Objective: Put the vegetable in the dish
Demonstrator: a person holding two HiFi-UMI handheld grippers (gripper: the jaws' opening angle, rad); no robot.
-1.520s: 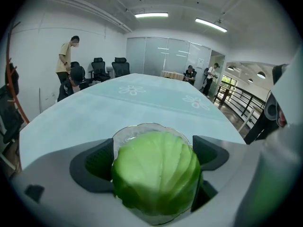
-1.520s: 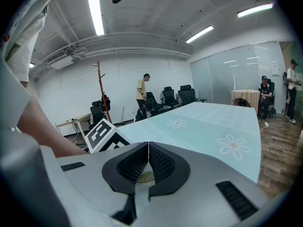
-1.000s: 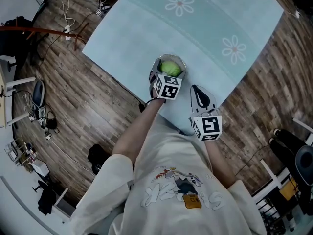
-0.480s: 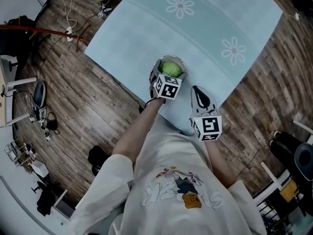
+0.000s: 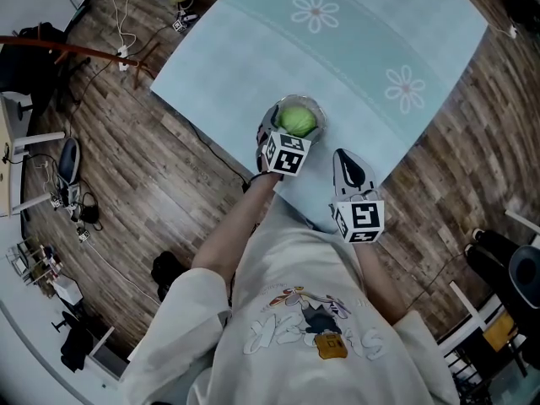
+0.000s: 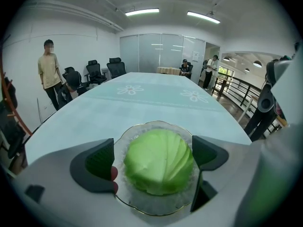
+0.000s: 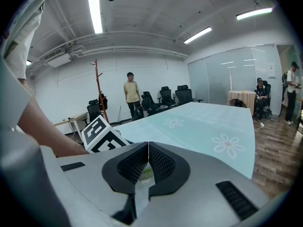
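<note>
A round green cabbage [image 5: 297, 120] lies in a small clear glass dish [image 5: 315, 105] near the table's front edge. In the left gripper view the cabbage [image 6: 158, 161] fills the dish [image 6: 142, 127]. My left gripper [image 6: 154, 162] is open, one jaw on each side of the cabbage with a narrow gap at both sides; in the head view the left gripper [image 5: 285, 133] reaches the dish from the near side. My right gripper [image 5: 347, 165] rests to the right of the dish, shut with nothing in it, as the right gripper view [image 7: 148, 162] also shows.
The pale blue tablecloth [image 5: 354, 49] with flower prints covers a long table; its front edge runs just below both grippers. Wooden floor [image 5: 169, 175] lies to the left and right. A person [image 6: 49, 70] stands by office chairs [image 6: 97, 70] at the room's far left.
</note>
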